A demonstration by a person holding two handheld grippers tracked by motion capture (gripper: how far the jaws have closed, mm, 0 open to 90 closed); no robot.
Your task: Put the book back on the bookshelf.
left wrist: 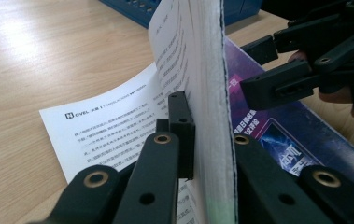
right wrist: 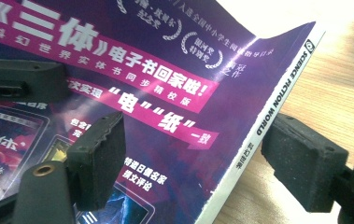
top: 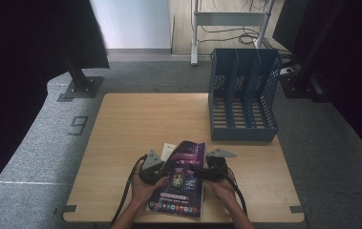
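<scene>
Counter (top: 135, 124): light wood, carrying all items. Blue perforated file rack (top: 243, 93): upright at the far right of the counter, well beyond both tools. Magazine (top: 183, 183): purple glossy cover, lying at the near edge between the two tools, part of it lifted off a white printed page (left wrist: 104, 130) that lies flat on the counter. Left tool (left wrist: 209, 140): jaws pressed together on a lifted sheaf of the magazine's pages, one jaw against the printed side, the other behind the cover side; the sheaf stands on edge. Right tool (right wrist: 188, 163): jaws spread, straddling the magazine's spine edge, one jaw over the cover, the other beside the spine above the counter; contact cannot be confirmed.
</scene>
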